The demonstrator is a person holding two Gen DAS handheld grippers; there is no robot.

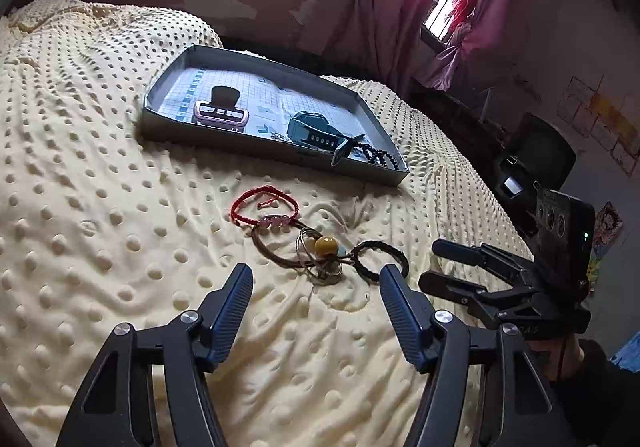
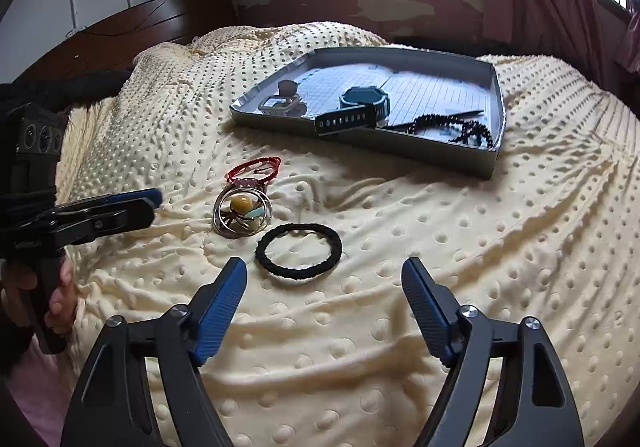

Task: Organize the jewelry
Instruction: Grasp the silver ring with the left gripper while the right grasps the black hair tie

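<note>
We are hovering both tongs, left tongs (image 1: 316,283) and right tongs (image 2: 324,279), wide open and empty just short of the black hair tie (image 2: 299,245), lining up a grab toward the tray (image 2: 495,119).

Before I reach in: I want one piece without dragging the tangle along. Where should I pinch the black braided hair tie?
Probably take the black braided hair tie with the open right gripper, coming down from above on its near arc. It lies flat on the blanket as an open ring, so one finger can go inside. The far-left side sits close to the beaded cord bundle.
</note>
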